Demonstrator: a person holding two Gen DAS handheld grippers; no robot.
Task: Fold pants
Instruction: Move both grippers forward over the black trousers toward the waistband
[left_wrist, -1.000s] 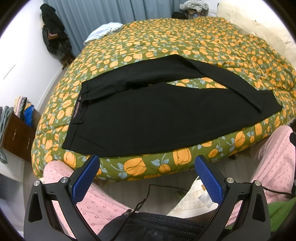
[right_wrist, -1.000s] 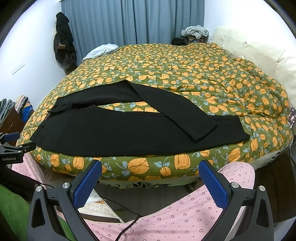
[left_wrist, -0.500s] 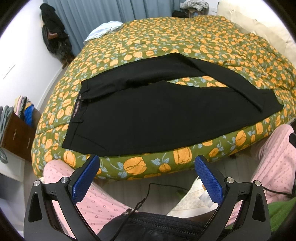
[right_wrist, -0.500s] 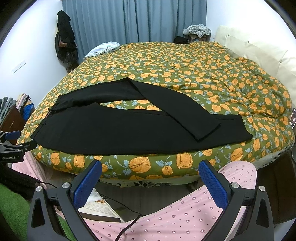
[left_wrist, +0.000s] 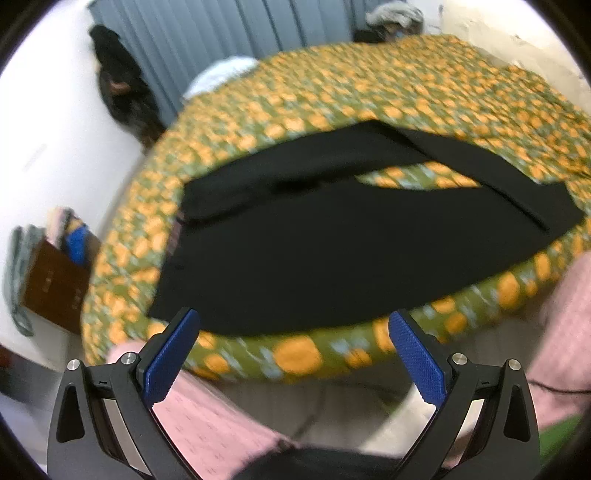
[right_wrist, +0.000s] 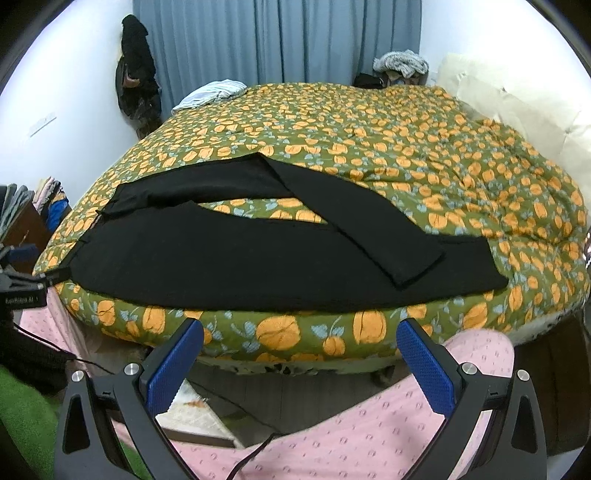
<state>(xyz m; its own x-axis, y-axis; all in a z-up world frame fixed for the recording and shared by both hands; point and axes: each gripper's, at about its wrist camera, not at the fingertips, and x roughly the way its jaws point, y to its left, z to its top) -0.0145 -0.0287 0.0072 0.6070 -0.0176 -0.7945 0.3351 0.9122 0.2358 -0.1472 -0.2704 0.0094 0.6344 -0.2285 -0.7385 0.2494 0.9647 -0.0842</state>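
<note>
Right wrist view: black pants (right_wrist: 266, 254) spread along bed (right_wrist: 406, 140) near edge, far leg crossing the near one. Both my grippers, left (left_wrist: 293, 356) and right (right_wrist: 299, 363), wide, empty. Best pinch waistband corner and hem together.

the left gripper (left_wrist: 293, 354) stands with its jaws spread wide, blue fingertips (left_wrist: 171, 354) far apart and nothing between them. the right gripper (right_wrist: 299, 363) is likewise spread wide and empty, its blue pads (right_wrist: 424, 369) well apart. the left view is blurred. the person's legs in pink dotted trousers (right_wrist: 369, 424) lie below both grippers.
</note>
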